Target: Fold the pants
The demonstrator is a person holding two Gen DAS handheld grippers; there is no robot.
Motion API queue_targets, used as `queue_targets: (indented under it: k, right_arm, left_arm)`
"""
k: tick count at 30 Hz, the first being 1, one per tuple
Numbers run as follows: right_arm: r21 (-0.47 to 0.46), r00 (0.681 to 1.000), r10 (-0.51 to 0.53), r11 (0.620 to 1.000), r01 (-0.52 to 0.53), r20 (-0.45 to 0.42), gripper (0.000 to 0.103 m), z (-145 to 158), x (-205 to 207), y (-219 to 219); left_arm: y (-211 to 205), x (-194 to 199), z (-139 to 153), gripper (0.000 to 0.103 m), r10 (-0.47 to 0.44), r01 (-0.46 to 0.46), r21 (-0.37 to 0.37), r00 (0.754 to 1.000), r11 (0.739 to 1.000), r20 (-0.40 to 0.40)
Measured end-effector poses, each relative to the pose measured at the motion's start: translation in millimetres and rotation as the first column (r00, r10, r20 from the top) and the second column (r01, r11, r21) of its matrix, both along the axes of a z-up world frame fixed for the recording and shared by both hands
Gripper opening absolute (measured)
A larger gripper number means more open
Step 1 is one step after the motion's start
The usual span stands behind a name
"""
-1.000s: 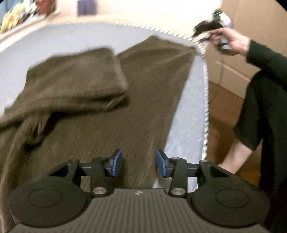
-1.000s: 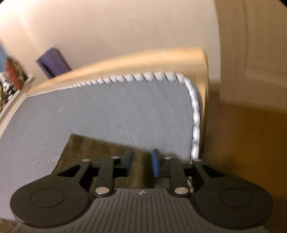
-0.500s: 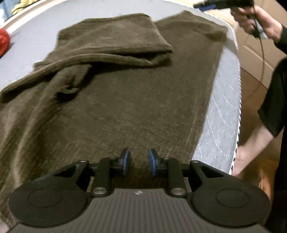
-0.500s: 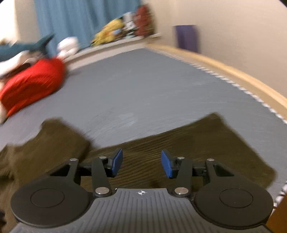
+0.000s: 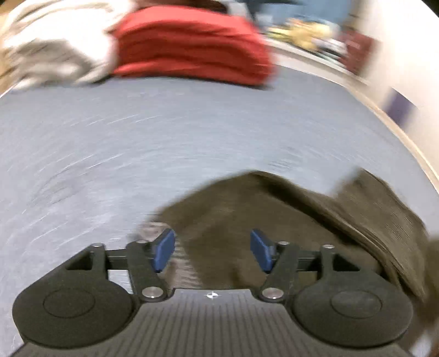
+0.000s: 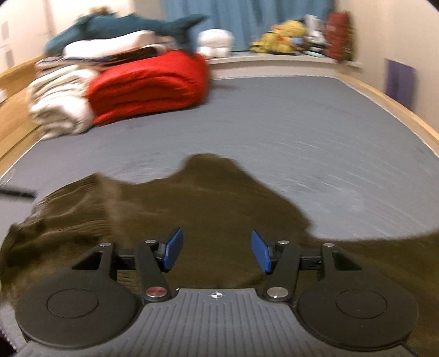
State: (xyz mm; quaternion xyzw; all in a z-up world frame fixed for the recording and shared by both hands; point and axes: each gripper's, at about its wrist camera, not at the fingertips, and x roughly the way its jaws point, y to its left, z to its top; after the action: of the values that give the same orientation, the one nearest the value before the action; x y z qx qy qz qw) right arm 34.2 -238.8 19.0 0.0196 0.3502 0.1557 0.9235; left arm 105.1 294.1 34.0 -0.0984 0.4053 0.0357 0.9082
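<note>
Olive-brown pants (image 6: 170, 208) lie rumpled on the grey mattress (image 6: 315, 123), filling the lower part of the right wrist view. In the left wrist view the pants (image 5: 247, 214) show a folded, raised layer (image 5: 384, 217) at the right. My left gripper (image 5: 211, 251) hovers over the pants' edge, its jaws opening, with only cloth beneath and nothing gripped between the blue pads. My right gripper (image 6: 215, 250) hangs above the middle of the pants, jaws also opening, with nothing pinched. Both views are motion-blurred.
A folded red blanket (image 6: 148, 82) and white bedding (image 6: 60, 107) sit at the far end of the mattress, with a teal plush shark (image 6: 131, 26) on top. Plush toys (image 6: 285, 35) line the ledge by the blue curtain. The wooden bed frame (image 6: 397, 109) runs along the right.
Both views have swung from the bed's corner and floor side toward the head of the bed. Both grippers' jaws stand wider than before. The person is no longer seen in the left wrist view.
</note>
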Motion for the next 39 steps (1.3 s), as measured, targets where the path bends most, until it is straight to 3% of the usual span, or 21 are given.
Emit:
queue_targets:
  k: [3,7,11,15,17,19,21,23,25,27,28,32,33,36,39]
  right_arm:
    - [-0.056,0.993,0.114,0.992,-0.113,0.019,0.060,-2,1,47]
    - [-0.176,0.962,0.272,0.947,-0.268,-0.001,0.060,-19,4,97]
    - [-0.281,0.931,0.352,0.888,-0.365,-0.096,0.065,-44,11,126]
    - [-0.419,0.908,0.390,0.806,-0.417,-0.154,0.065,-67,12,140]
    - [-0.473,0.907,0.392,0.776,-0.417,-0.156,0.064,-73,12,142]
    - [-0.493,0.908,0.390,0.767,-0.411,-0.151,0.062,-75,14,143]
    - [-0.506,0.915,0.380,0.767,-0.394,-0.136,0.058,-73,16,141]
    - [-0.498,0.917,0.375,0.775,-0.389,-0.133,0.043,-71,19,136]
    - [-0.461,0.922,0.364,0.801,-0.382,-0.130,0.014,-64,24,129]
    - [-0.424,0.939,0.331,0.840,-0.338,-0.091,0.014,-51,29,119]
    - [-0.405,0.952,0.299,0.865,-0.297,-0.058,0.014,-42,32,113]
    - [-0.292,0.997,0.064,0.955,-0.050,0.039,0.014,-19,51,76]
    - [-0.271,0.999,0.012,0.962,-0.001,0.041,0.014,-18,57,69]
    - [-0.211,0.997,-0.083,0.974,0.081,0.001,0.015,-24,66,53]
    - [-0.200,0.996,-0.082,0.977,0.072,-0.038,0.015,-30,66,54]
  left_arm:
    - [34,16,-22,0.079,0.091,-0.096,-0.072,0.993,0.993,-0.069]
    - [56,27,-43,0.085,0.149,-0.168,-0.153,0.981,0.974,-0.124]
    - [61,35,-58,0.085,0.135,-0.167,-0.208,0.978,0.964,-0.161]
    - [55,46,-64,0.084,0.122,-0.149,-0.190,0.982,0.970,-0.146]
    - [51,51,-69,0.077,0.124,-0.145,-0.160,0.983,0.976,-0.135]
    - [47,56,-71,0.060,0.105,-0.118,-0.100,0.987,0.988,-0.122]
    - [46,57,-66,0.051,0.090,-0.095,-0.064,0.993,0.993,-0.079]
    - [40,55,-54,0.048,0.079,-0.078,-0.015,0.997,0.997,0.008]
    - [28,51,-38,0.047,0.034,-0.042,0.057,0.991,0.998,0.131]
    - [14,48,-35,0.049,-0.013,-0.018,0.151,0.979,0.988,0.206]
    - [7,50,-37,0.051,-0.018,-0.022,0.204,0.981,0.979,0.192]
    - [-2,63,-58,0.066,0.055,-0.051,0.345,0.998,0.937,-0.002]
    - [-1,62,-56,0.075,0.088,-0.079,0.358,0.996,0.930,-0.010]
    - [-3,52,-29,0.080,0.176,-0.185,0.364,0.983,0.913,0.057]
    - [-14,37,-4,0.084,0.182,-0.210,0.290,0.976,0.934,0.122]
